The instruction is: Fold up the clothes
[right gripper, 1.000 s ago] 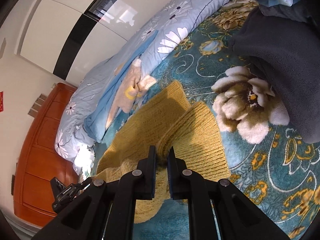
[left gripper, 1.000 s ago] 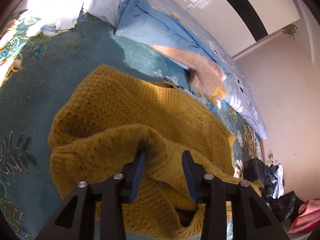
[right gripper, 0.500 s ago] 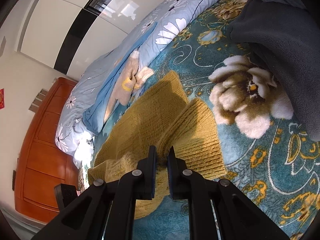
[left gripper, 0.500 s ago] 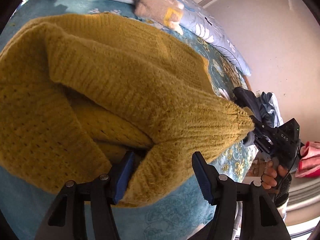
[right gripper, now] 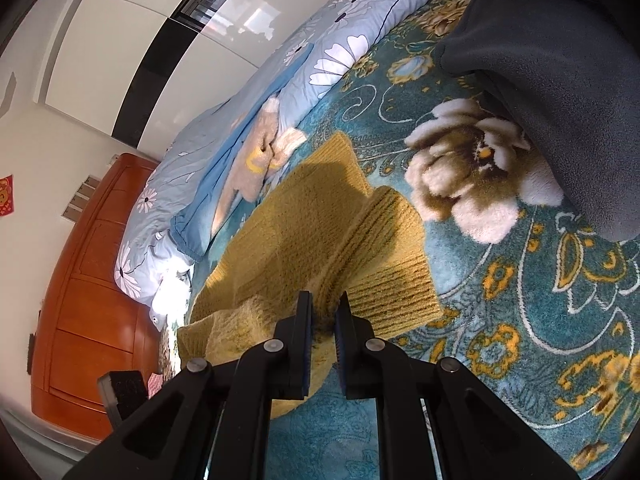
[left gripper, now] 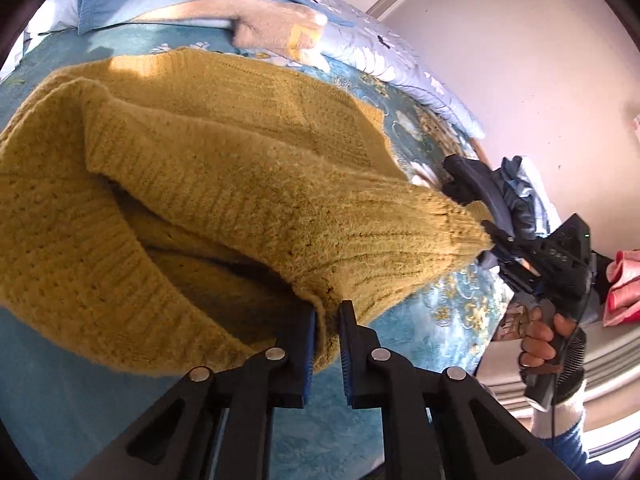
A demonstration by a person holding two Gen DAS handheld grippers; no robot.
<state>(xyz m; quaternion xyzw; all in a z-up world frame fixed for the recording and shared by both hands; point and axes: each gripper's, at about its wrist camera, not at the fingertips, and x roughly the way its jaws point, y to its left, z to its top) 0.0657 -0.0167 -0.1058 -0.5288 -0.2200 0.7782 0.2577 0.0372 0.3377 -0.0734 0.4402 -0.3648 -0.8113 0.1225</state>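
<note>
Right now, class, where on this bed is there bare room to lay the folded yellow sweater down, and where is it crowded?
Bare teal blanket lies open in front of the sweater, near the big cream flower print. Another bare strip runs by the left tongs. It is crowded along the rolled blue quilt with the beige garment, and under the dark fleece.

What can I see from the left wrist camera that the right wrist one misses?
Only the left wrist view shows the right gripper from outside, pinching the sweater's far end, with the hand on its handle. Only the right wrist view shows the dark fleece and the wooden cabinet. Both show the yellow sweater on the teal floral blanket, clamped in that camera's own gripper.
</note>
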